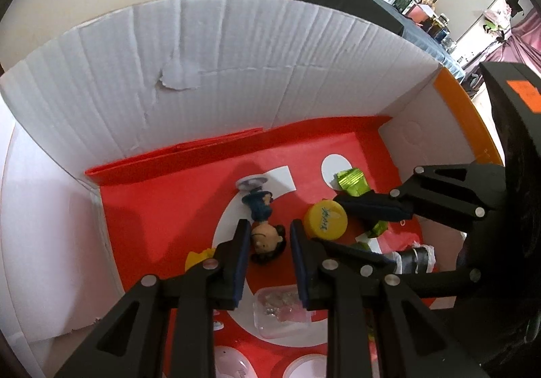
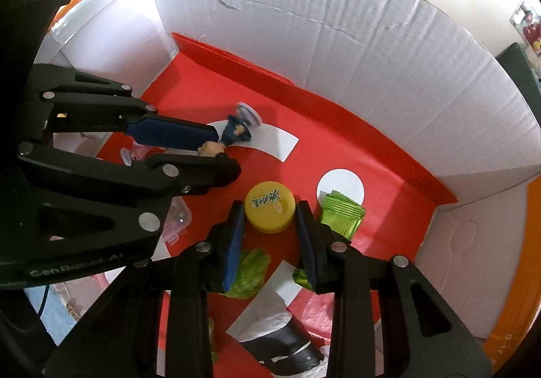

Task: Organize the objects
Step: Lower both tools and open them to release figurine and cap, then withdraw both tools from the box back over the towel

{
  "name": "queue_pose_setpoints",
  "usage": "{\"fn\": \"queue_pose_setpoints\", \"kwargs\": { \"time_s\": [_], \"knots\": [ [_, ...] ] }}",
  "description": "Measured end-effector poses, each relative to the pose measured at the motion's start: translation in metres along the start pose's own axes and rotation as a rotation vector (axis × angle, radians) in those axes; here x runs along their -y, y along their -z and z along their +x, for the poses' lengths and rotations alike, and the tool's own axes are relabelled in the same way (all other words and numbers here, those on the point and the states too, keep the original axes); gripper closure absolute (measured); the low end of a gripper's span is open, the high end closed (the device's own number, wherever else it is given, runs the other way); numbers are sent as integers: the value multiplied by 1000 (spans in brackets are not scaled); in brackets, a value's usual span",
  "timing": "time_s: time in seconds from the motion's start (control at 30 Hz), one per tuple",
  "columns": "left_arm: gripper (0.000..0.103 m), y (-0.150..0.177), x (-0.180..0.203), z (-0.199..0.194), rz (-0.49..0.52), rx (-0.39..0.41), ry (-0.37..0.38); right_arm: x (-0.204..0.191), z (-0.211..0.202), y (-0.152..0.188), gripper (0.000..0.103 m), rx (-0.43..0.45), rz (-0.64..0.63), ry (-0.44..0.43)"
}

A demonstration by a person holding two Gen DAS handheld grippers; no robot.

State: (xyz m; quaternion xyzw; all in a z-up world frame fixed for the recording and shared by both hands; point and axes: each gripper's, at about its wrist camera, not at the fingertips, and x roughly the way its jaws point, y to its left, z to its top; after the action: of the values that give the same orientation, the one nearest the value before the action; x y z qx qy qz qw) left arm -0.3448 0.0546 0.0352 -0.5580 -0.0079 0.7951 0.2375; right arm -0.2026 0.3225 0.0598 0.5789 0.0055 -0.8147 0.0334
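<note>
Box point(image 1: 236, 56) of white cardboard with a red floor is seen from above by both cameras. The left gripper point(image 1: 268, 229) is closed narrowly on the head of a small figure point(image 1: 262, 208), which lies on the floor left of centre, feet towards the far wall. Just to its right, a yellow cap point(image 2: 268, 208) is pinched between the pads of the right gripper point(image 2: 270, 210) and appears to sit on the floor. A green pack point(image 2: 341, 215) lies right of the cap, and a clear tub point(image 1: 280, 313) near the left gripper. The step is judged to be a double grasp at floor level; whether the pieces are being taken out or set down cannot be told. If lifted, both should be raised straight up, clear of the walls and of each other.
</note>
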Motion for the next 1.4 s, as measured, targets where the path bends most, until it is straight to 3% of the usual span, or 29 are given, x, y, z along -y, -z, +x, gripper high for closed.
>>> {"fn": "queue_pose_setpoints", "kwargs": {
  "time_s": [0.8,1.23,1.33,1.4],
  "knots": [
    [74,-2,11,-3,10,1,7,7,-22,32,72,19,-9,14],
    [74,4,13,-23,2,32,4,12,-44,59,72,42,-2,23],
    [66,9,15,-35,5,57,-10,12,-54,69,72,57,5,39],
    [65,13,16,-43,4,77,-16,10,-61,76,72,65,5,46]
  ]
}}
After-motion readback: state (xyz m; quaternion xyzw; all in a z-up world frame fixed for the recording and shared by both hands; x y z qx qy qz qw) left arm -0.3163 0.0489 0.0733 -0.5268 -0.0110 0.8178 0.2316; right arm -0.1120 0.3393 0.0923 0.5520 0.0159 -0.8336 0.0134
